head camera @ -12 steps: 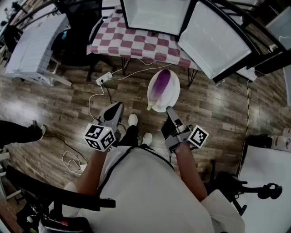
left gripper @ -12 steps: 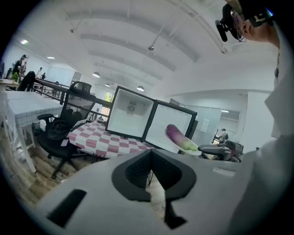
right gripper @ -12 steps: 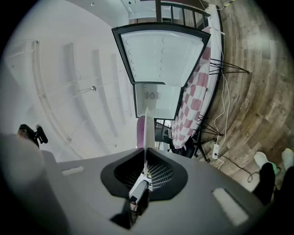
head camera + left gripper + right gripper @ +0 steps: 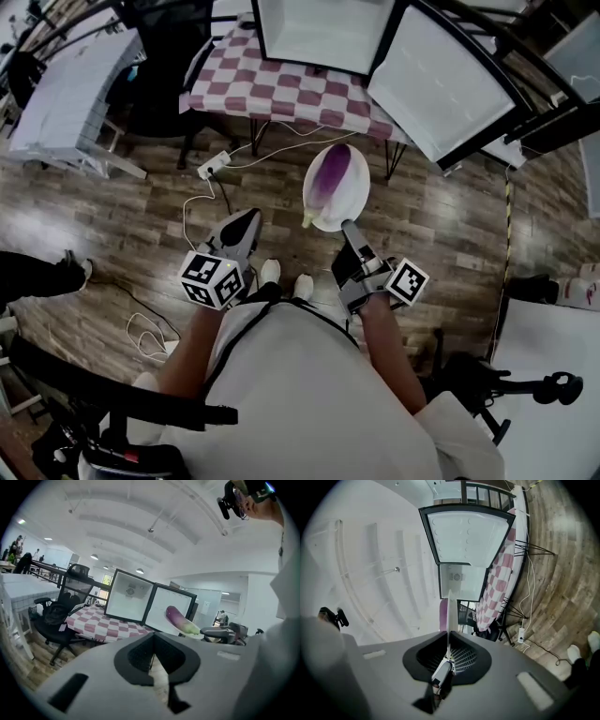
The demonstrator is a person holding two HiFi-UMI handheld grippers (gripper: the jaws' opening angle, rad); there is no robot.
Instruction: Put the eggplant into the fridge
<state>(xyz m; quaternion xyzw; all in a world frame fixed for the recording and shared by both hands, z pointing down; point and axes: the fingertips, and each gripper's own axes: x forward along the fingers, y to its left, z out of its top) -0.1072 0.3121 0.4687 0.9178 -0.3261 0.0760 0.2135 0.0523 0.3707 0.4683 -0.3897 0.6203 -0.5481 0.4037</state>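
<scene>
A wood-plank floor (image 4: 112,206) lies under a table with a red-and-white checked cloth (image 4: 281,89). The fridge (image 4: 319,33) stands on it, door (image 4: 441,84) swung wide, its white inside bare as far as shows. Just in front of the fridge, off the table, the eggplant (image 4: 330,176) lies on a white plate (image 4: 354,192). The right gripper (image 4: 352,228) pinches the plate's near rim. The left gripper (image 4: 246,221), farther from the fridge, has its fingers pressed together on nothing. Both grippers' cubes bear black-and-white square markers.

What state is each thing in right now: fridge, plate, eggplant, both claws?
Fridge: door open.
Plate: gripped at its rim, held in the air.
Eggplant: lying on the plate, not yet in the fridge.
Right claw: shut on the plate.
Left claw: shut, empty.
</scene>
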